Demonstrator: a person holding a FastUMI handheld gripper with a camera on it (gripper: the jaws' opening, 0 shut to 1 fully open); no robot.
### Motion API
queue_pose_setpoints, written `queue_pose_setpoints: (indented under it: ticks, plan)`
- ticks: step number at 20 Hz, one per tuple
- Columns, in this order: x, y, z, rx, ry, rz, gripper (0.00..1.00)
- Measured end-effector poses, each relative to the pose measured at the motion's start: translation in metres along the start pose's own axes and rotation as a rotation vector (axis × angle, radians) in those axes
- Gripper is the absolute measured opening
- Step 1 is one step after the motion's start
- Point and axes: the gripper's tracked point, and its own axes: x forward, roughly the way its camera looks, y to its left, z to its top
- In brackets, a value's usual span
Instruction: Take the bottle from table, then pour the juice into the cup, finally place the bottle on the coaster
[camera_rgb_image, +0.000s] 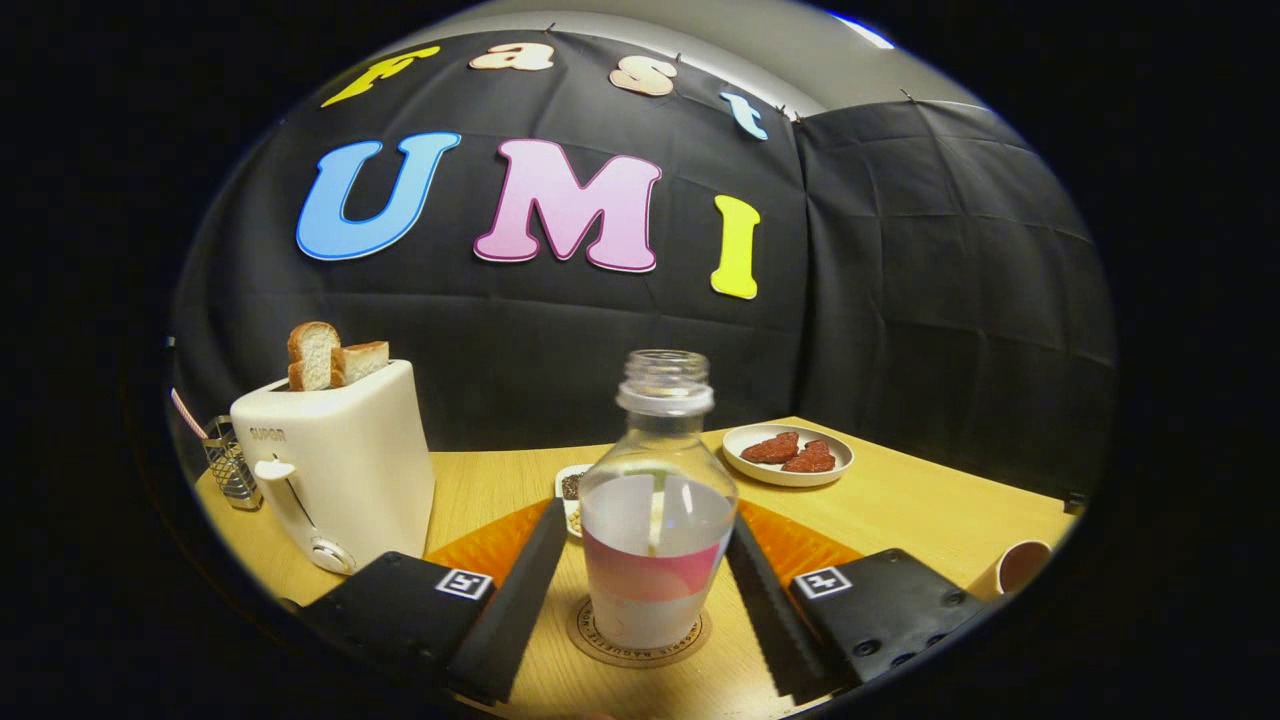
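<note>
Both fingers (648, 590) stand spread apart, one on each side of the bottle (656, 505), each with a gap to the glass, so nothing is gripped. Farthest left on the pale wooden counter (900, 510), a small wire holder (230, 465) with a striped straw sits at the counter's edge. Just beside it stands a white toaster (340, 470) with two bread slices (325, 355) sticking up from its slots. An orange mat (495, 545) lies on the wood behind the fingers, and a small dish (571, 488) of dark bits peeks out just behind the bottle's left shoulder. Between the fingers, the clear, uncapped bottle stands upright on a round coaster (600, 630) with lettering on its rim; the bottle is partly filled with clear liquid and wears a pink and white label. Beyond it, toward the right, a white plate (788, 470) carries two reddish-brown pieces. Farthest right, near the counter's front edge and well apart from the bottle, a paper cup (1015, 568) is partly seen. Black cloth, creased in squares, walls the booth behind the counter and along its right side, with a pale ceiling above.
</note>
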Motion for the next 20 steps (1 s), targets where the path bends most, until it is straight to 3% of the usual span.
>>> queue_pose_setpoints:
  ticks: [2,10,20]
  plan:
    - [-0.007,-0.001,0.005,-0.009,-0.004,-0.002,1.0]
    - [-0.027,-0.002,0.008,-0.013,0.01,0.027,1.0]
    - [-0.1,-0.001,0.045,-0.034,-0.013,0.068,1.0]
